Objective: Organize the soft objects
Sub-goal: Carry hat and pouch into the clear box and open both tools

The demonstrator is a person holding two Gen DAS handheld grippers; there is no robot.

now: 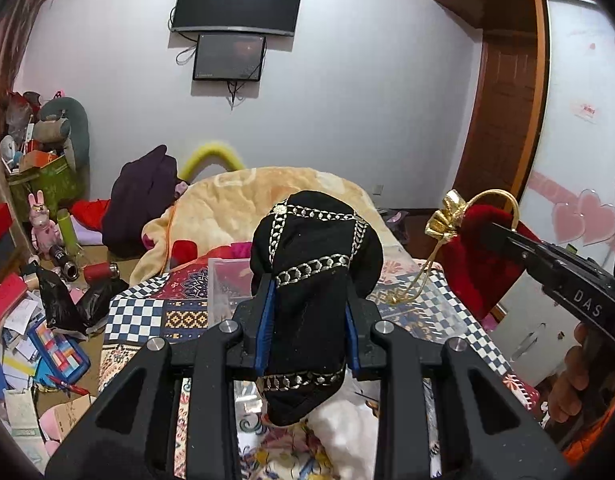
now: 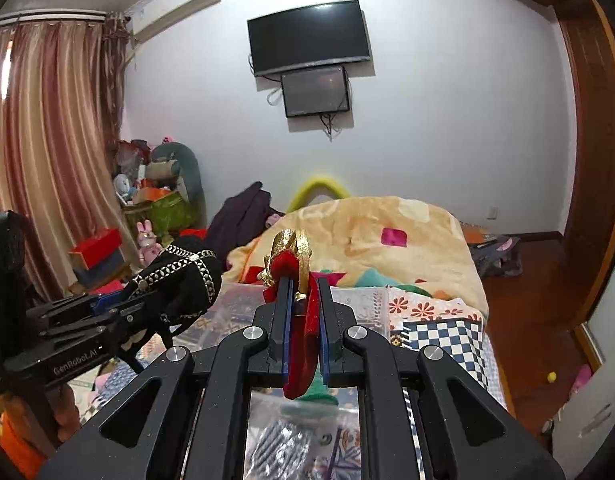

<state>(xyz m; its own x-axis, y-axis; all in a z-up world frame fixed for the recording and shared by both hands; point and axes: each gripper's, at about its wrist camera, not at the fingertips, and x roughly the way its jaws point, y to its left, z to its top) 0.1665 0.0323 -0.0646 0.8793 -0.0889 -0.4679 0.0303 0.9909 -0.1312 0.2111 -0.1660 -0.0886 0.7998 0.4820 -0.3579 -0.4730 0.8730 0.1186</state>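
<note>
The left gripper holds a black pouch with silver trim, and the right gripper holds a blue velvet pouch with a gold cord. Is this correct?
Not quite: the velvet pouch in the right gripper is red, not blue, as the right wrist view shows; only the finger pads are blue. The rest stands: its cord is gold, and the left gripper holds the black pouch with silver trim.

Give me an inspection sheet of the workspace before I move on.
Surface: bed with patterned quilt, clear box on it.
Job's things: black embroidered pouch and red velvet pouch with gold cord, both held above the bed.
Clutter: floor at left littered with papers, boxes, bags.
Grippers: left tool shut on black pouch; right tool shut on red pouch.
Cables: dangling under wall screens.
Surroundings: curtains, wooden door.
</note>
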